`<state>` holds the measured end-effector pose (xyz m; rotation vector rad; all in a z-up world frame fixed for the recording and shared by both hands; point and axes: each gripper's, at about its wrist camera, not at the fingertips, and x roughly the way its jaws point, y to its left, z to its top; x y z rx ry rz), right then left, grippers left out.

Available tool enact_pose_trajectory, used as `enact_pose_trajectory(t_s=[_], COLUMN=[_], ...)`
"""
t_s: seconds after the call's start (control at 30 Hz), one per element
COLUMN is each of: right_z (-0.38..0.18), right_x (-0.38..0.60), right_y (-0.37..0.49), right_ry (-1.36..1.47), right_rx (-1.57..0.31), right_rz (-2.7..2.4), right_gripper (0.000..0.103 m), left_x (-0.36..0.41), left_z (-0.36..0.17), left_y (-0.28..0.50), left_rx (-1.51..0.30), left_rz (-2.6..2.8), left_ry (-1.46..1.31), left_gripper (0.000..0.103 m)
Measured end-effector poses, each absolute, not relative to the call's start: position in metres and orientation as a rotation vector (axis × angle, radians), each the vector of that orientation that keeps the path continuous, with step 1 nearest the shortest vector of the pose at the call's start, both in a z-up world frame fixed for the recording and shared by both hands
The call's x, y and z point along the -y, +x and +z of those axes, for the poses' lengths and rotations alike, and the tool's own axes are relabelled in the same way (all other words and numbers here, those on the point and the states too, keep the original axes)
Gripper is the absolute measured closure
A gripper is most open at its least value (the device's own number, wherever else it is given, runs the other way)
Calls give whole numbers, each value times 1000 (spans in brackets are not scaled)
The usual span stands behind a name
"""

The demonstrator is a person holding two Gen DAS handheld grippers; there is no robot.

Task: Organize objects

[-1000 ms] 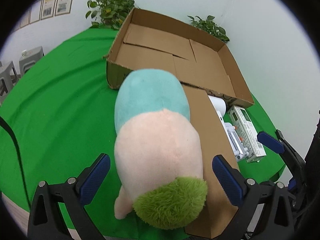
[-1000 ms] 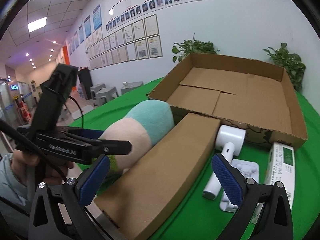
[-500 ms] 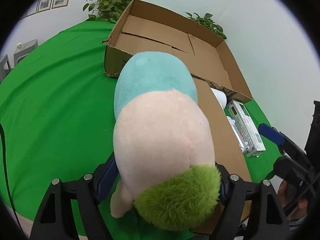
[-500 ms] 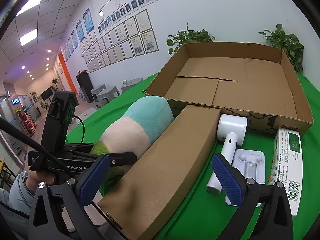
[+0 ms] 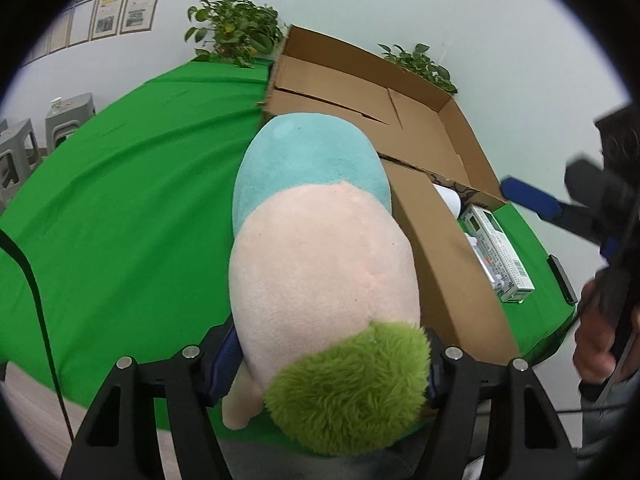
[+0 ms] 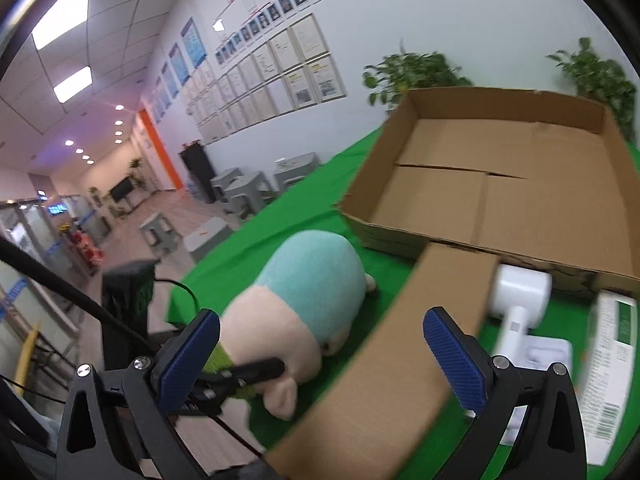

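A plush toy, teal at the far end, pink in the middle and with a green tuft nearest me, lies on the green tablecloth. My left gripper straddles its near end. The jaws are closing and both blue pads press into the toy's sides. In the right wrist view the toy lies left of a long closed brown carton. My right gripper hangs open above the carton's near end, holding nothing. A wide open cardboard box stands behind, with nothing in it.
A white handheld appliance rests on a white base, and a white and green packet lies at the right. Potted plants stand at the wall behind the box. A person's hand is at the right edge.
My left gripper went forward over the plush toy and its jaws came in from wide open onto the toy's sides. The right gripper rose and turned to the left.
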<state>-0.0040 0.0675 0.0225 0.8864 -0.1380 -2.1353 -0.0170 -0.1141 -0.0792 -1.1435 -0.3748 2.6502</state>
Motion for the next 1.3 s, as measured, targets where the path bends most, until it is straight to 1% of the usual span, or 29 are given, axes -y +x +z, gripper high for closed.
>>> enact_pose_trajectory(t_s=[0.2, 0.33, 0.47, 0.67, 0.73, 0.83, 1.0, 1.07, 1.2, 1.3], right_z=[25, 5, -17, -45, -54, -60, -65, -63, -27, 15], right_x=[11, 54, 73, 86, 86, 82, 78, 73, 49, 30], right_y=[-22, -37, -43, -43, -43, -39, -36, -35, -32, -33], right_ry=[958, 1083, 1203, 1289, 1291, 1264, 1234, 1216, 1102, 955], right_rx=[85, 83, 36, -7, 27, 43, 49, 66, 100, 97], right_rz=[-1949, -1867, -1891, -1940, -1952, -1980, -1981, -1989, -2043, -2119], right_gripper=[0, 0, 0, 1, 3, 14, 26, 29, 30, 31], left_x=[132, 135, 136, 132, 134, 136, 130, 125, 114, 102], left_z=[-81, -83, -88, -88, -88, -88, -86, -82, -56, -28], left_y=[17, 30, 33, 32, 31, 29, 30, 28, 21, 9], left_rx=[364, 354, 363, 295, 303, 311, 269, 236, 144, 65], left_rz=[2702, 2731, 2745, 2772, 2769, 2768, 2788, 2795, 2831, 2857], left_ry=[-1127, -1119, -1108, -1082, -1084, -1084, -1075, -1068, -957, -833], left_gripper=[34, 34, 34, 34, 34, 35, 37, 38, 38, 38])
